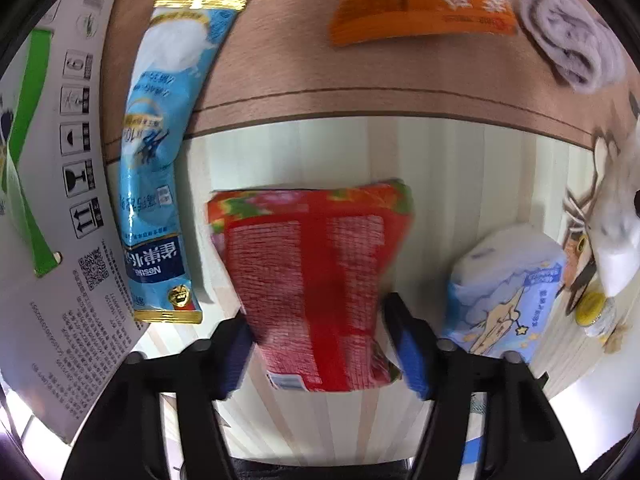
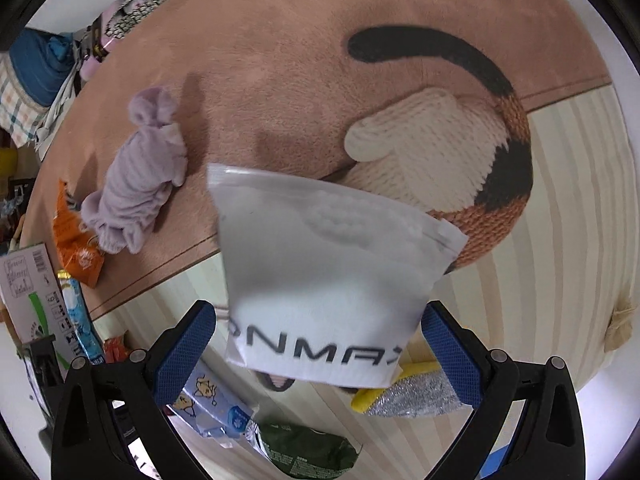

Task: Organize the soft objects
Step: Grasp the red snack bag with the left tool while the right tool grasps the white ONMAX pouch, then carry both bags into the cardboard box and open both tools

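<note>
In the left wrist view my left gripper (image 1: 326, 344) is open, its blue-padded fingers either side of the near end of a red floral packet (image 1: 316, 276) lying on the striped mat; a gap shows at each pad. In the right wrist view my right gripper (image 2: 320, 354) is open around a white zip pouch (image 2: 320, 280) printed with black letters. The pouch sits between the pads with gaps on both sides. A lilac fleece bundle (image 2: 140, 184) lies on the brown rug to the left; it also shows in the left wrist view (image 1: 572, 36).
A long blue Nestle sachet (image 1: 160, 152) and a white carton (image 1: 52, 200) lie left. An orange packet (image 1: 420, 4) lies far ahead. A blue tissue pack (image 1: 504, 292) sits right. Below the pouch lie a yellow-silver sponge (image 2: 412, 396) and a green packet (image 2: 308, 452).
</note>
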Available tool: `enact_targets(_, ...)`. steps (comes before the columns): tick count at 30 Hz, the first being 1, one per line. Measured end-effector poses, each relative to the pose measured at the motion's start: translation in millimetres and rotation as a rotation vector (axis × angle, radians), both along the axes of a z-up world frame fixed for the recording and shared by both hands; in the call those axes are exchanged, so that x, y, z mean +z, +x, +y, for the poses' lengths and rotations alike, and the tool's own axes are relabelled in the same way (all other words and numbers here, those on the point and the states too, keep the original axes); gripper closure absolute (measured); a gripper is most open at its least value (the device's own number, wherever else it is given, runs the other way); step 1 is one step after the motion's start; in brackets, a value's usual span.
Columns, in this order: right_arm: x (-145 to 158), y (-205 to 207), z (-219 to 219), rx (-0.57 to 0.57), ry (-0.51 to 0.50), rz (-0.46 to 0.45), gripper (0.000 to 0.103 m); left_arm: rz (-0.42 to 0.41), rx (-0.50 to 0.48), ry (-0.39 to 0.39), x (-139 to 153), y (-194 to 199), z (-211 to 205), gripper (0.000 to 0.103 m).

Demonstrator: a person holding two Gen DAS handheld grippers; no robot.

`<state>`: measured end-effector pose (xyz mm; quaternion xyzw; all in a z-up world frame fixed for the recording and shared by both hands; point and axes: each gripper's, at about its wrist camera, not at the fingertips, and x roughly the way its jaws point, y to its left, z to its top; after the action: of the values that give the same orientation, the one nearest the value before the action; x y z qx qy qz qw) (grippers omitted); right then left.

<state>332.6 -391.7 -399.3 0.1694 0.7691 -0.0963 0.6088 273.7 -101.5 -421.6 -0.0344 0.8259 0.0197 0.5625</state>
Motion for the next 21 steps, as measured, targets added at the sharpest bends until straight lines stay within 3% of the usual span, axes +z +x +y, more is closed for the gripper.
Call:
enact_targets(3,-11,-1,-3,-0.062,0.026,0.025,0.004,-0.028,0.010,-0.007,5,-4,3,0.057)
enact_targets(5,-16,-2,-4,-0.086,0.019,0.039,0.017,-0.045,0.012,-0.005,7,-8,5,0.059)
enact_targets(8,-12,-3,0,-0.096,0.018,0.021,0.026,-0.069,0.004,0.004,37,-4,9,0.060)
enact_targets(12,7,-9,12,-0.053,-0.008,-0.019,0.033,-0.125,-0.011,0.001,62,-6,3,0.061)
enact_targets(18,53,-20,43,0.014,0.035,-0.101,0.034,-0.226,-0.036,-0.031,139,-12,5,0.061)
enact_targets(21,86,-25,80,0.083,0.076,-0.156,0.034,-0.290,-0.042,-0.055,180,-11,19,0.061)
